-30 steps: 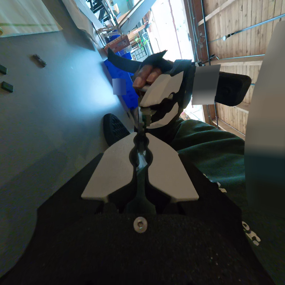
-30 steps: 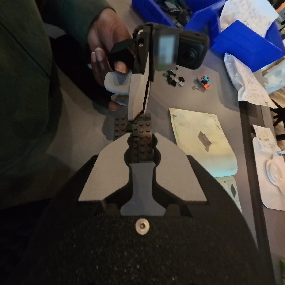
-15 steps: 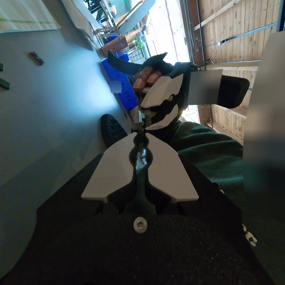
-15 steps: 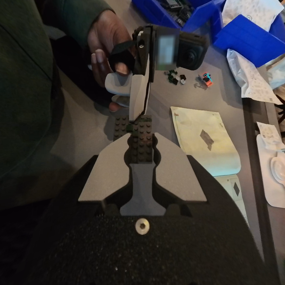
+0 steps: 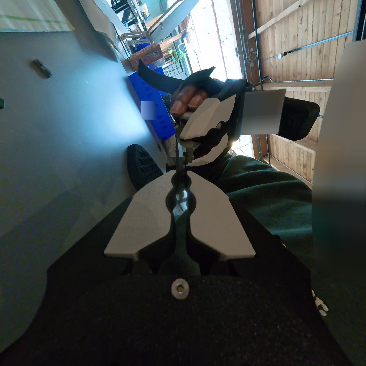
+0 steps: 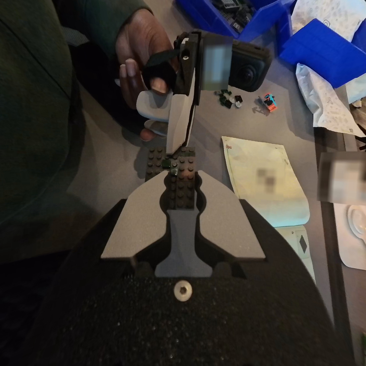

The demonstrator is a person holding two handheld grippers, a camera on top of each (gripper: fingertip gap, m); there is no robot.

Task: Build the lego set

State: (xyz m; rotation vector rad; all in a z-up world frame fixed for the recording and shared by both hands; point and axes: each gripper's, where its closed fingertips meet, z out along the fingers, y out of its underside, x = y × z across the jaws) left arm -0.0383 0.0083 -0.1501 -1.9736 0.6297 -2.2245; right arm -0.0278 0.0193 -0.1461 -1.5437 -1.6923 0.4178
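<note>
A dark lego plate assembly (image 6: 181,190) with small dark green pieces (image 6: 166,164) on its studs is held in the air above the grey table (image 6: 208,122). My right gripper (image 6: 181,174) is shut on its near end, one finger on each long side. My left gripper (image 6: 172,155) comes in from the far side and is shut on the plate's far edge, next to the green pieces. In the left wrist view the plate (image 5: 177,152) shows edge-on between my left gripper (image 5: 179,175) and the right gripper (image 5: 187,148). A person's hands hold both grippers.
An open instruction booklet (image 6: 263,178) lies right of the plate. Beyond it are a pile of loose pieces (image 6: 227,99), a small orange and teal model (image 6: 269,102), blue bins (image 6: 316,53) and white paper bags (image 6: 326,111). A green-sleeved arm (image 6: 35,99) fills the left. The tips of both grippers are at nearly the same place.
Both grippers keep their hold on the plate. The pair has only drifted slightly over the table.
</note>
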